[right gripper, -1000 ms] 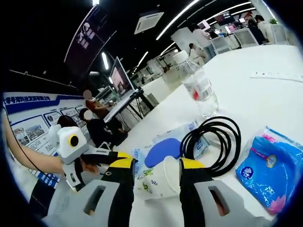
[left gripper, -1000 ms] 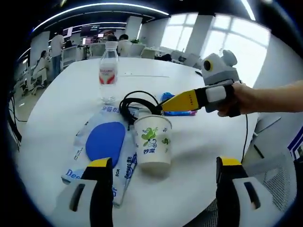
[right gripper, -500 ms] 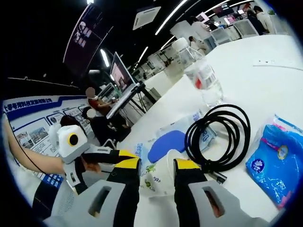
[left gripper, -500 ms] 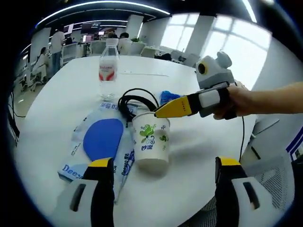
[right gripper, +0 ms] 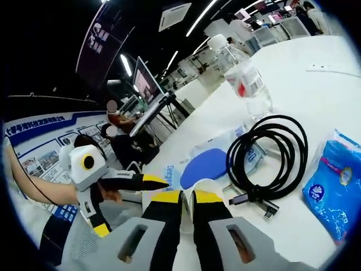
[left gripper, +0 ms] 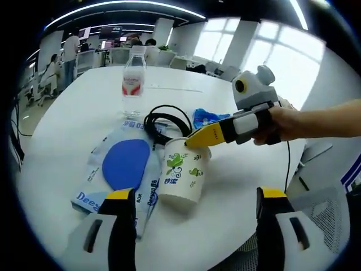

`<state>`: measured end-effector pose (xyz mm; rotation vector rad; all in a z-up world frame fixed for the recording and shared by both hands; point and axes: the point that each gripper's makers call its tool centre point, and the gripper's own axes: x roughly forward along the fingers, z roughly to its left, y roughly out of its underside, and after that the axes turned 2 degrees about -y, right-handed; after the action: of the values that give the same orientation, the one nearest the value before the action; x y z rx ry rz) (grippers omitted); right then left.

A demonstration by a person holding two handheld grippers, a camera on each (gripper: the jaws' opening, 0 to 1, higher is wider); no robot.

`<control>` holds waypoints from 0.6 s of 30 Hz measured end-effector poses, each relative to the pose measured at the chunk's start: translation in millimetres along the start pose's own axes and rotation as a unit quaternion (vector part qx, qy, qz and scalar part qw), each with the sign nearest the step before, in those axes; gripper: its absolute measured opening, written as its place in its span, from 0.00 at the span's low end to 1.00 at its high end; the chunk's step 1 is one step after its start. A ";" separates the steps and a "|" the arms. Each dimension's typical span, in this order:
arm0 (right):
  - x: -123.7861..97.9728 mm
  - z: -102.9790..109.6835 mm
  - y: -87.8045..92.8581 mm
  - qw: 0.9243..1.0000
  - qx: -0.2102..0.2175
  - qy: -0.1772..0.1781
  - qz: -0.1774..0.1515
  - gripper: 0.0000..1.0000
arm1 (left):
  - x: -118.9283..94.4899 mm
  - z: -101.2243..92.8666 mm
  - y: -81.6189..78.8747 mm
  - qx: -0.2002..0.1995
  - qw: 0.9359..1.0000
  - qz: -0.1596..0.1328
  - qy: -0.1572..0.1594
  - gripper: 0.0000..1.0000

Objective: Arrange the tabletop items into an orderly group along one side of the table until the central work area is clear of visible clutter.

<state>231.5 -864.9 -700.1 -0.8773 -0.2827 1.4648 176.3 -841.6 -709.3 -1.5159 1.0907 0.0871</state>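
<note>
ok so the right gripper (right gripper: pixel 181 204) has just pinched down on the paper cup's (left gripper: pixel 183 175) rim mid-table, tilting it, ready to shift aside, while the left gripper (left gripper: pixel 192 226) hangs back spread wide.

In the right gripper view the paper cup (right gripper: pixel 198 189) is mostly hidden behind the right gripper (right gripper: pixel 185 199), whose two jaws close on its rim so that only a sliver of white shows between and above them. The blue packet (right gripper: pixel 333 189) is cut off by that view's right edge, and its print is too small to read. In the left gripper view the coiled cable (left gripper: pixel 163 121) hides part of the blue packet (left gripper: pixel 207 117), and the paddle's bag (left gripper: pixel 107 180) disappears behind the left gripper (left gripper: pixel 192 203) jaw.
</note>
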 end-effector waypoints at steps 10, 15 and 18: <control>-7.5 23.6 -13.7 0.999 -0.030 -0.023 -0.023 0.00 | -5.0 2.6 1.4 -0.003 1.000 -0.006 -0.003 0.86; -13.1 32.0 -18.7 0.998 -0.063 -0.018 -0.024 0.00 | -6.2 3.1 4.2 -0.003 1.000 -0.003 -0.004 0.86; -16.5 39.9 -20.8 0.996 -0.090 -0.014 -0.023 0.00 | -7.4 1.6 3.0 -0.003 1.000 -0.006 -0.002 0.86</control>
<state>218.3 -864.1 -654.0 -0.9898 -0.4588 1.4239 171.0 -835.6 -707.5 -1.5272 1.0782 0.0851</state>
